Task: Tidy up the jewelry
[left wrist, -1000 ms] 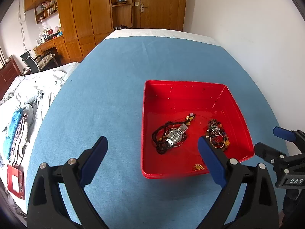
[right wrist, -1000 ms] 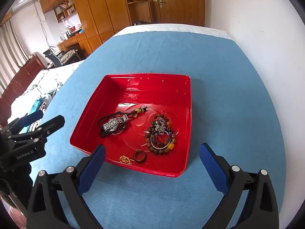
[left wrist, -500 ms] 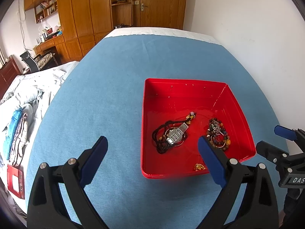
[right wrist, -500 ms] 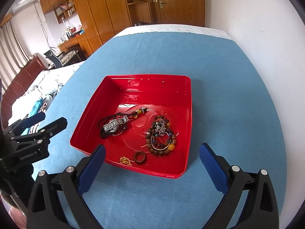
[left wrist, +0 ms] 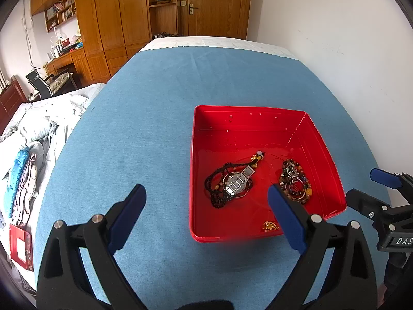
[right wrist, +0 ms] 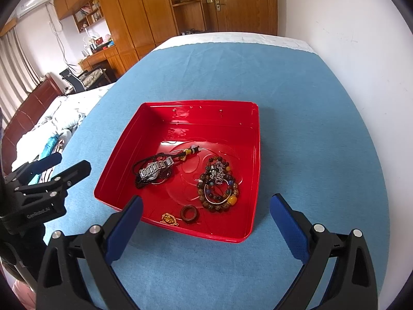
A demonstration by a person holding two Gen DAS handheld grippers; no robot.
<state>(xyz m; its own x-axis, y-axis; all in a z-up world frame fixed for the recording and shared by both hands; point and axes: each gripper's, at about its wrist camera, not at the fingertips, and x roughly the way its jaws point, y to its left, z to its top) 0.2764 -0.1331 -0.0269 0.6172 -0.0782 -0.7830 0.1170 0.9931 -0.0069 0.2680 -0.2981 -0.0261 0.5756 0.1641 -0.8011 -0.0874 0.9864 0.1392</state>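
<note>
A red tray (left wrist: 260,121) (right wrist: 178,113) sits on the blue cloth. It holds a silver watch (left wrist: 238,180) (right wrist: 152,171) tangled with a black bead necklace (left wrist: 214,180), beaded bracelets (left wrist: 294,178) (right wrist: 219,187), a dark ring (right wrist: 189,214) and a gold piece (left wrist: 269,226) (right wrist: 169,218). My left gripper (left wrist: 206,201) is open and empty, just short of the tray's near left corner. My right gripper (right wrist: 206,211) is open and empty over the tray's near edge.
The blue cloth (left wrist: 134,118) covers a bed against the white wall (left wrist: 335,38) on the right. Rumpled bedding (left wrist: 28,144) and a red box (left wrist: 20,248) lie off the left edge. Wooden wardrobes (left wrist: 116,13) stand at the far end.
Both grippers have drawn back slightly and risen a little, so the tray sits a bit farther off. Nothing in the tray has moved.
</note>
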